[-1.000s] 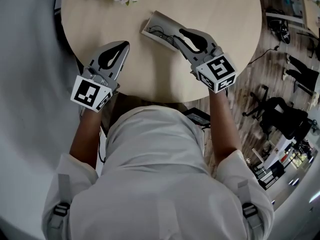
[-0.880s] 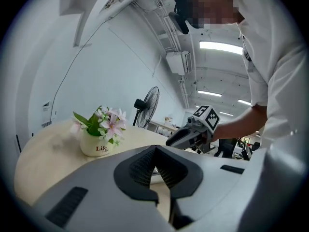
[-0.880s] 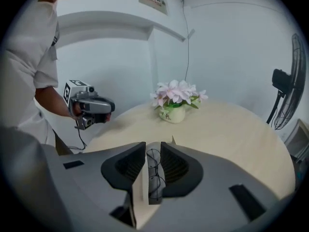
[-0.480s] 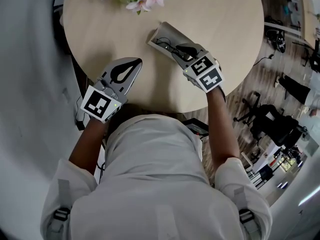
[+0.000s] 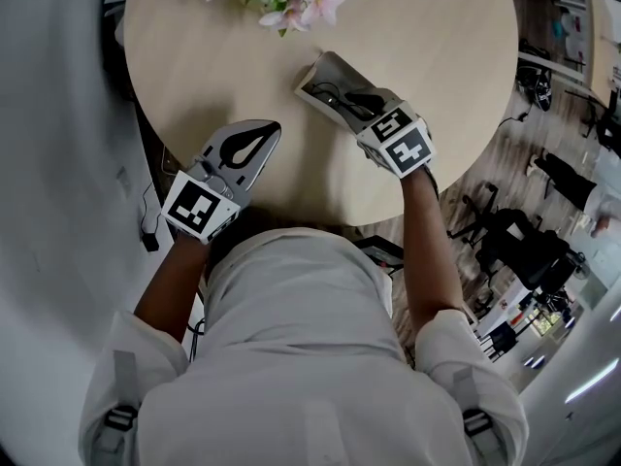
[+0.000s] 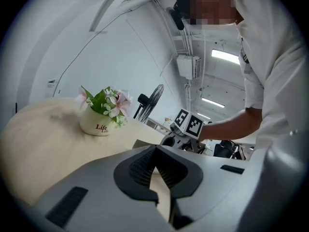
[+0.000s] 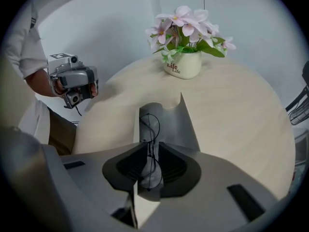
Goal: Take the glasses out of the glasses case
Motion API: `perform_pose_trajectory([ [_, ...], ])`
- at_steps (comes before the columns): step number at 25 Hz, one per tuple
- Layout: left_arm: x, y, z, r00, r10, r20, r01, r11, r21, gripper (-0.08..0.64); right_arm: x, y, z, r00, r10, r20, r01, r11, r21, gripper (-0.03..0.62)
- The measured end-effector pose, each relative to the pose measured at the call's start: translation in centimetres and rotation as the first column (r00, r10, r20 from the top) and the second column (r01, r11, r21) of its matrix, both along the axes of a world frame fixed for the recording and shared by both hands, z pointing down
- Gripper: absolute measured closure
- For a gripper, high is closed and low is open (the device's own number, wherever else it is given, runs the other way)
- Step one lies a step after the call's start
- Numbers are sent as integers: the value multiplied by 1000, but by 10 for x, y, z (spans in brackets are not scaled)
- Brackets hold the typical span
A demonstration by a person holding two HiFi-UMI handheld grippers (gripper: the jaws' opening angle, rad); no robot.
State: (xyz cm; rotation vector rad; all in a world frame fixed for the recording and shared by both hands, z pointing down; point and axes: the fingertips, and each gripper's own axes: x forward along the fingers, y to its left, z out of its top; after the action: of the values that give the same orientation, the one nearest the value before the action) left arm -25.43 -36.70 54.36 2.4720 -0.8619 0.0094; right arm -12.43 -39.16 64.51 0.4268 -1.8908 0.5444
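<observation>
Glasses [image 7: 151, 140] with a thin dark wire frame lie partly inside the open grey glasses case [image 7: 170, 123] on the round desk [image 5: 441, 85], and the right tool [image 7: 151, 152] is clamped on their near end. The left tool [image 6: 154, 152] is over the near edge of the desk, well apart from the case, jaws together with nothing between them. A white pot of pink flowers [image 7: 185, 64] stands beyond the case.
</observation>
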Motion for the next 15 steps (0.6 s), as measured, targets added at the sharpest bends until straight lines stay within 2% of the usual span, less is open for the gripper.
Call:
perform_pose_trajectory([
  [15,-13,-8,11,998,-54,-18,53,997,-53,548,1,2,20,999,0,-32,-4,992,-128,532],
])
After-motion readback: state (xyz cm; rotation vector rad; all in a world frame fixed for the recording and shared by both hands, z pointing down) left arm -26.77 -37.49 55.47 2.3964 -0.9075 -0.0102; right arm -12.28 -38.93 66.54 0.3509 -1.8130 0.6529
